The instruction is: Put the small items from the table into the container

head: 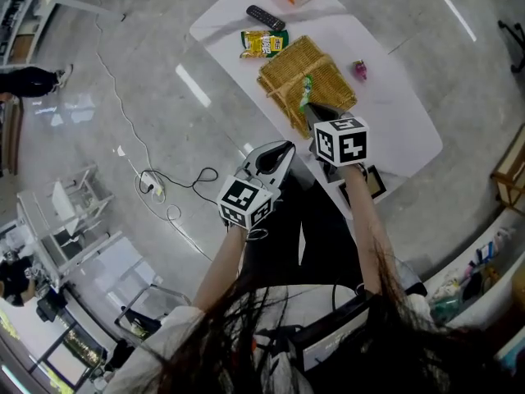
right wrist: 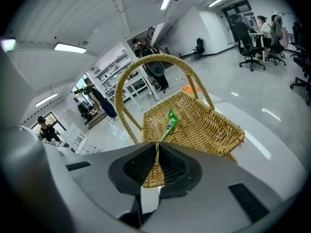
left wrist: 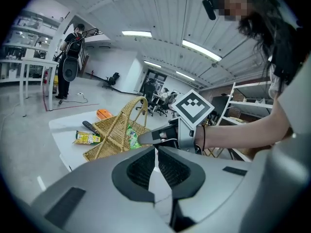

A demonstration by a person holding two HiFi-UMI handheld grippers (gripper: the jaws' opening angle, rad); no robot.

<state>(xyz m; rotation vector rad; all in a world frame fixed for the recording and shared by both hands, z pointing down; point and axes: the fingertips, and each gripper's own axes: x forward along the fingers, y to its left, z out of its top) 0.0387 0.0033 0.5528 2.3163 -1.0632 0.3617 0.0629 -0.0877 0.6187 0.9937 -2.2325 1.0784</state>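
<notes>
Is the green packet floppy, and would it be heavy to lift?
Probably light: the right gripper holds the green packet by one thin edge. It sticks straight out over the wicker basket without drooping, so it seems fairly stiff for a wrapper, though it may still bend when pushed.

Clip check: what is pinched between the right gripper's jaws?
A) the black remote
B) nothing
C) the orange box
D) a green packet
D: in the right gripper view, the right gripper is shut on a green packet, with the wicker basket just beyond it.
</notes>
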